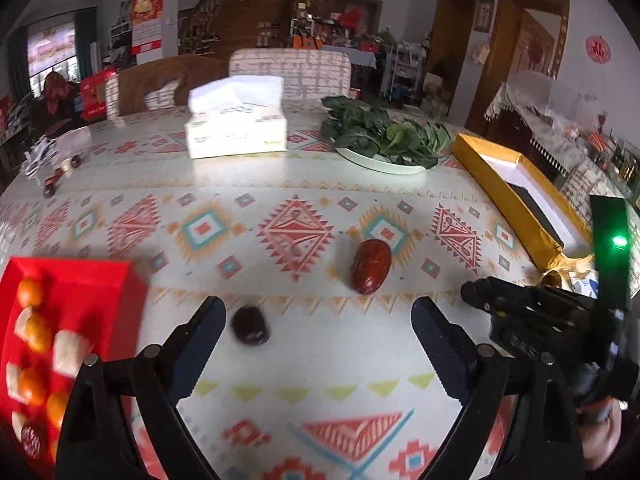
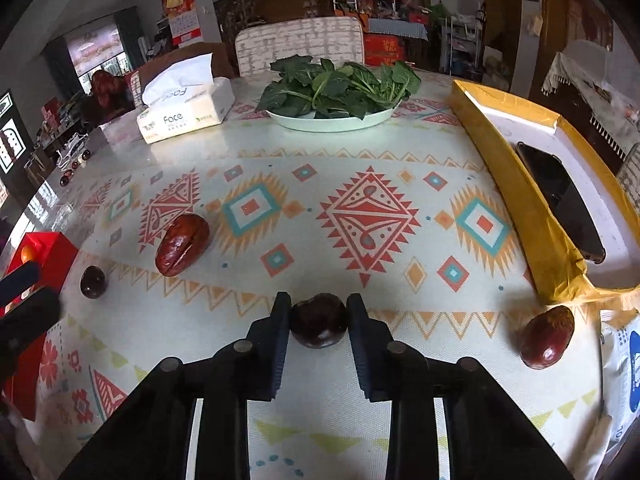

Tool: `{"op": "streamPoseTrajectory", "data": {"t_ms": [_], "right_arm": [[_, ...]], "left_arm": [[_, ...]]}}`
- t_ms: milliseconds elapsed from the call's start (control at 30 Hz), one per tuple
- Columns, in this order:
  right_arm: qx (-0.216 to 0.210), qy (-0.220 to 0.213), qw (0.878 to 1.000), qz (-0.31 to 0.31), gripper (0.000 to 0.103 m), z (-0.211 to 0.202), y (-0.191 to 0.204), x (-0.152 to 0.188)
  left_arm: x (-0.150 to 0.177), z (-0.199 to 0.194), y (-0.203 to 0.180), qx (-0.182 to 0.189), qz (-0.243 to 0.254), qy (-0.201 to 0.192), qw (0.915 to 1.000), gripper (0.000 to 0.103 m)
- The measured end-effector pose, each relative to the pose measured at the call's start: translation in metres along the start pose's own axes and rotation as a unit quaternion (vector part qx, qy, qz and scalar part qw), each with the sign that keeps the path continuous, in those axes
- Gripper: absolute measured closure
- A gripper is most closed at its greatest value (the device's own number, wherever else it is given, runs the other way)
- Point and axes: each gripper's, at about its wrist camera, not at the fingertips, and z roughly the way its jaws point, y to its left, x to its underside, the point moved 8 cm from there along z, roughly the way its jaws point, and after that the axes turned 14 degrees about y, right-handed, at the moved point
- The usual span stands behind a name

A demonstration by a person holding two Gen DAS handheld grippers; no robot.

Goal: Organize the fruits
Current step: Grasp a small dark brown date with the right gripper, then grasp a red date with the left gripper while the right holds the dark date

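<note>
My left gripper (image 1: 318,316) is open above the patterned tablecloth. A small dark round fruit (image 1: 250,325) lies just inside its left finger, and a red date (image 1: 371,266) lies ahead. A red tray (image 1: 80,292) with oranges and white pieces is at the left. My right gripper (image 2: 319,312) is shut on a dark round fruit (image 2: 319,321) resting on the table. In the right wrist view the red date (image 2: 182,243) and the small dark fruit (image 2: 93,282) lie to the left, and another red date (image 2: 547,336) to the right.
A tissue box (image 1: 236,126) and a plate of leafy greens (image 1: 384,140) stand at the back. A yellow box (image 2: 532,184) holding a black phone (image 2: 560,196) runs along the right. The red tray (image 2: 40,252) sits at the left edge, with the left gripper's fingers (image 2: 24,280) before it.
</note>
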Motion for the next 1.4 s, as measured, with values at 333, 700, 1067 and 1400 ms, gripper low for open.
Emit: {"op": "streamPoseTrajectory", "data": {"t_ms": [333,700,1067,1400], "right_arm": [[-0.034,-0.019,0.998,0.044,0.072,-0.013,-0.019,-0.003],[-0.052,-0.024,0.996,0.061,0.074,-0.017,-0.026,-0.004],[-0.179,-0.048,0.979,0.08,0.075,-0.029,-0.021,-0.009],[-0.213,-0.06,0.969,0.109,0.07,-0.033,-0.03,-0.012]], "left_arm": [[-0.025,0.06,-0.028,0.014,0.034,0.049,0.9981,0.027],[-0.024,0.069,-0.041,0.003,0.062,0.058,0.9964,0.073],[0.0,0.011,-0.012,0.038,0.01,0.021,0.999,0.073],[0.037,-0.055,0.054,0.06,-0.079,-0.028,0.9946,0.073]]}}
